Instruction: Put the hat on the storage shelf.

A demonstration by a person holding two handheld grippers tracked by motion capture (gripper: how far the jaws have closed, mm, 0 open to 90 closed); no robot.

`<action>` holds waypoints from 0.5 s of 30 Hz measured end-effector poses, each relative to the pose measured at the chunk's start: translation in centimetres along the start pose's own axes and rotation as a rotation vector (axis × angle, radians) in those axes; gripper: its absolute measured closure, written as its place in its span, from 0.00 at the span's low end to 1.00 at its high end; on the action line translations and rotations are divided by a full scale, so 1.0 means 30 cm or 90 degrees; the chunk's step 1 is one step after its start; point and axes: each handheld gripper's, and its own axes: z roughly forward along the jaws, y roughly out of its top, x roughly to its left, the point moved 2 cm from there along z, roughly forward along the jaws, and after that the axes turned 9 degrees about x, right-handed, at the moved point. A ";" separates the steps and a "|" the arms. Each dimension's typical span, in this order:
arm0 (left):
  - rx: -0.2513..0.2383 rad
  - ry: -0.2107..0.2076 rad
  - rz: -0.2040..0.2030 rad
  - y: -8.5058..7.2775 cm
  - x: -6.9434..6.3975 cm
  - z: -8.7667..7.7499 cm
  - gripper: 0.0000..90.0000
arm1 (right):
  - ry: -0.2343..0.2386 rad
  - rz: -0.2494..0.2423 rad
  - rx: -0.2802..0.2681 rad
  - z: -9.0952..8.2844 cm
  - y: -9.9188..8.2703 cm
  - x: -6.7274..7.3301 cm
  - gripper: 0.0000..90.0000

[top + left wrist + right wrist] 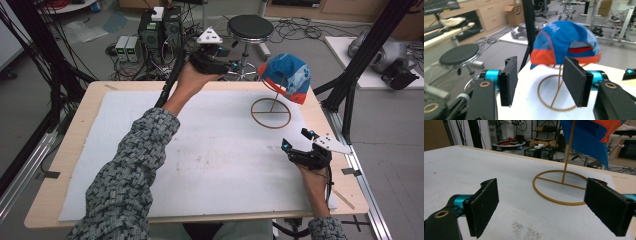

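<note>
A blue and orange cap (286, 75) hangs tilted on a thin wooden stand with a ring base (270, 113) at the table's back right. My left gripper (226, 62) is held up over the far edge, left of the cap, open and empty. In the left gripper view the cap (565, 42) sits just beyond the open jaws (539, 82), above the ring base (554, 96). My right gripper (296, 139) hovers open just in front of the ring, to its right. In its own view the gripper (544, 207) faces the ring base (560, 187), with the cap (589, 137) above.
A white foam mat (200, 150) covers the wooden table (75, 130). Behind the table stand a black stool (250, 27), computer boxes (150, 35) and cables. Black frame posts (350, 90) rise at the right edge.
</note>
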 end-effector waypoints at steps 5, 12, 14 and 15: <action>0.002 0.027 -0.017 -0.085 0.031 -0.097 0.46 | -0.002 0.006 -0.002 0.004 0.002 -0.002 0.13; 0.011 0.065 -0.017 -0.219 0.024 -0.236 0.42 | 0.003 0.000 0.007 0.022 0.010 0.011 0.13; 0.011 0.072 -0.022 -0.253 0.018 -0.266 0.41 | 0.005 -0.004 0.008 0.025 0.012 0.016 0.13; 0.011 0.077 -0.025 -0.277 0.012 -0.287 0.41 | 0.005 -0.004 0.009 0.025 0.013 0.017 0.13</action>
